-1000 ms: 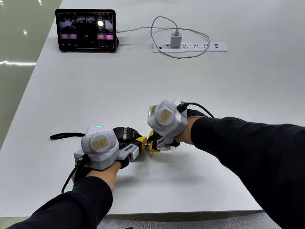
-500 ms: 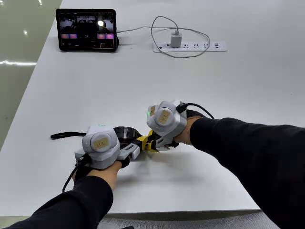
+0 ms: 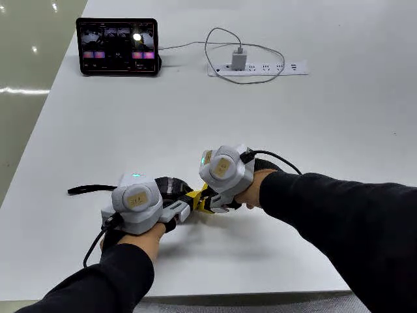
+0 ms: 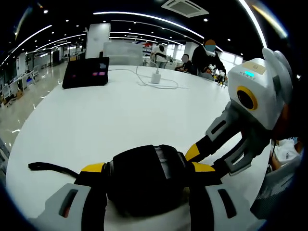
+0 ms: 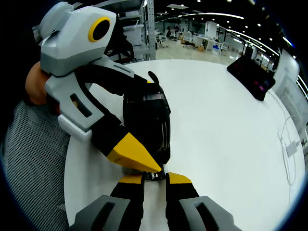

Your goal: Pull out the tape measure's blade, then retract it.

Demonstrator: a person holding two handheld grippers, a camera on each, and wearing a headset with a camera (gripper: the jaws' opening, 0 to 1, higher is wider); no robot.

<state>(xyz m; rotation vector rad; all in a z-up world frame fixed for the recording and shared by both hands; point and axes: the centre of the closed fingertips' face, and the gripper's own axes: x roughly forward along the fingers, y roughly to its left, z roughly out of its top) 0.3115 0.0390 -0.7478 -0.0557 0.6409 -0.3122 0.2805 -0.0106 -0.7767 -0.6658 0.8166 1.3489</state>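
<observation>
A black tape measure (image 3: 171,188) lies on the white table (image 3: 195,124) near its front edge, its black strap (image 3: 90,189) trailing left. My left gripper (image 3: 180,195) is shut around its body (image 4: 147,180), one yellow-tipped jaw on each side. My right gripper (image 3: 203,202) meets it from the right. In the right gripper view the two yellow-tipped jaws (image 5: 155,179) are closed on the small metal hook (image 5: 155,175) of the blade, right at the case (image 5: 147,118). Hardly any blade shows outside the case. The right gripper (image 4: 255,101) fills the right side of the left gripper view.
A tablet (image 3: 117,45) stands at the far left of the table. A white power strip (image 3: 257,67) with a charger (image 3: 239,59) and looped cable lies at the back. The table's left edge (image 3: 39,124) drops to the floor. People stand far behind (image 4: 207,53).
The head camera has tipped slightly, shifting the whole picture. Both grippers keep their hold in about the same spot; the right one sits a touch lower and closer.
</observation>
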